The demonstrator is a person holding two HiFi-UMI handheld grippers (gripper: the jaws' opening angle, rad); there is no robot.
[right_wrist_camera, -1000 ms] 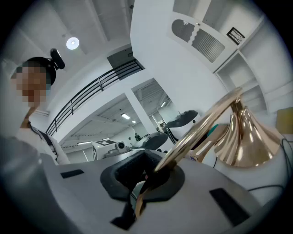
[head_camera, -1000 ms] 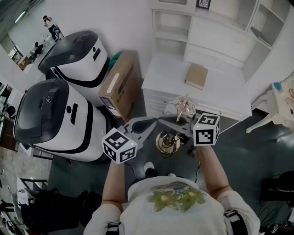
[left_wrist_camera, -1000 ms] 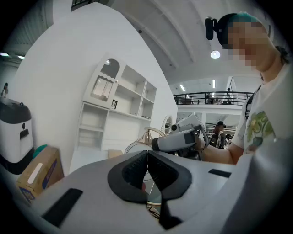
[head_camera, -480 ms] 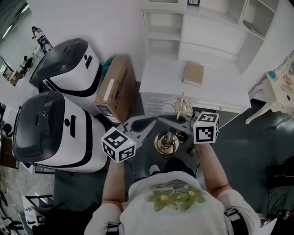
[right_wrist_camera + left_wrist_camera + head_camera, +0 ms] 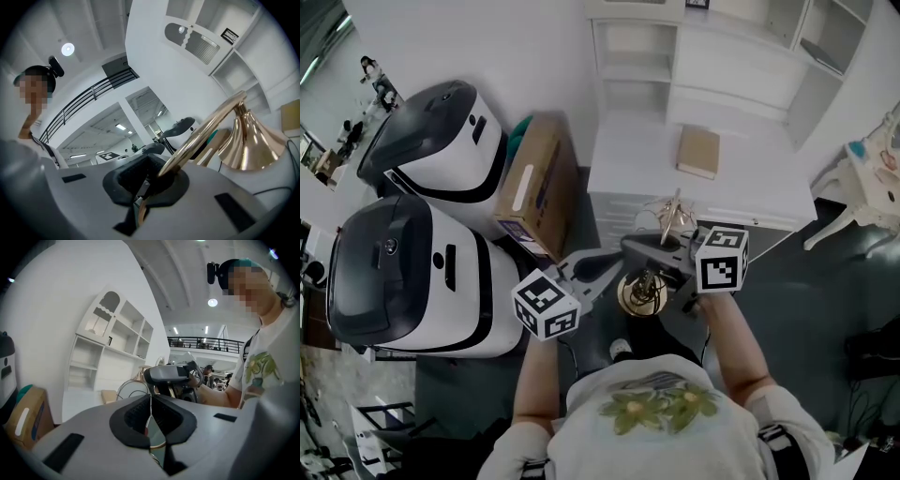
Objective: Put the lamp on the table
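Brass-coloured lamp point(image 5: 643, 290), one item: round base, slanted tubular stem and flared cone shade point(image 5: 253, 145). It is carried between two hand-held grippers over the dark floor point(image 5: 825, 300), just on the near side of the white table point(image 5: 750, 192), and does not rest on that table. Right gripper point(image 5: 630, 247): jaws clenched on the lamp's stem, which runs out of them up and to the right toward the shade in the right gripper view. Left gripper point(image 5: 617, 266): jaws pressed together on a thin wire-like part of the lamp, with a sliver of gold rim showing just below them in the left gripper view. The two grippers meet tip to tip above the base. On the table, a flat tan book-like item point(image 5: 700, 151), lying apart from the lamp. Far side: white shelf unit point(image 5: 712, 56) against the wall. Left of the table: cardboard box point(image 5: 536, 183) leaning upright, a teal item partly hidden behind it. Further left: two large white-and-black rounded machines point(image 5: 408, 262), one nearer and one farther. Right edge: white chair point(image 5: 862, 211), partly out of frame.
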